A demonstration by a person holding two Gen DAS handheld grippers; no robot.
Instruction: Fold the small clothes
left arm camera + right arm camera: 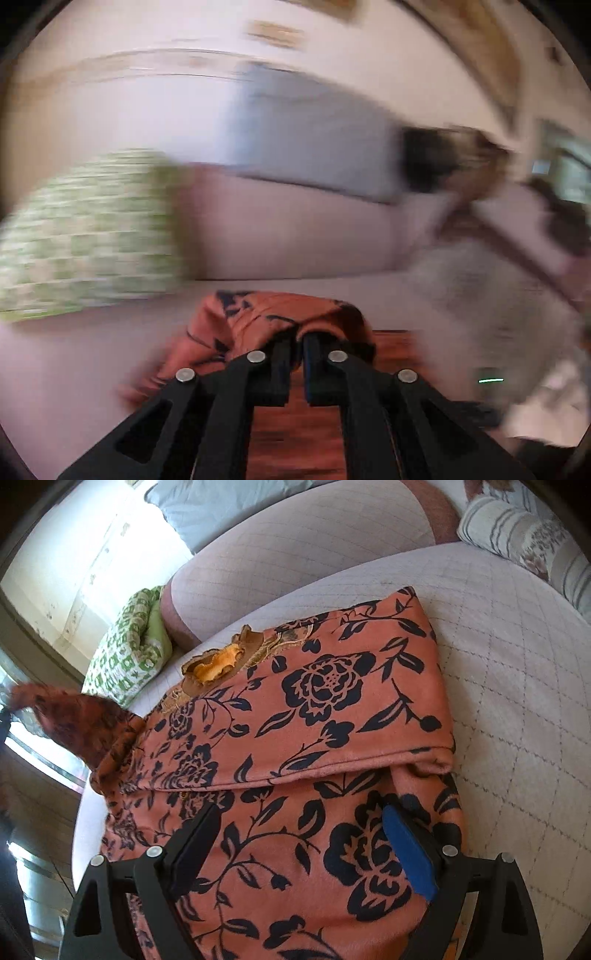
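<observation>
An orange garment (295, 709) printed with dark navy flowers is spread partly folded on the quilted surface, a flap laid over its middle and one corner lifted at nine o'clock.

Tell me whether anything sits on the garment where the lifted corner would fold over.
Nothing visible does. The left gripper is shut on a corner of the orange floral garment, raised at its edge. The cloth ahead is bare; the open right gripper hangs over the near part.
</observation>
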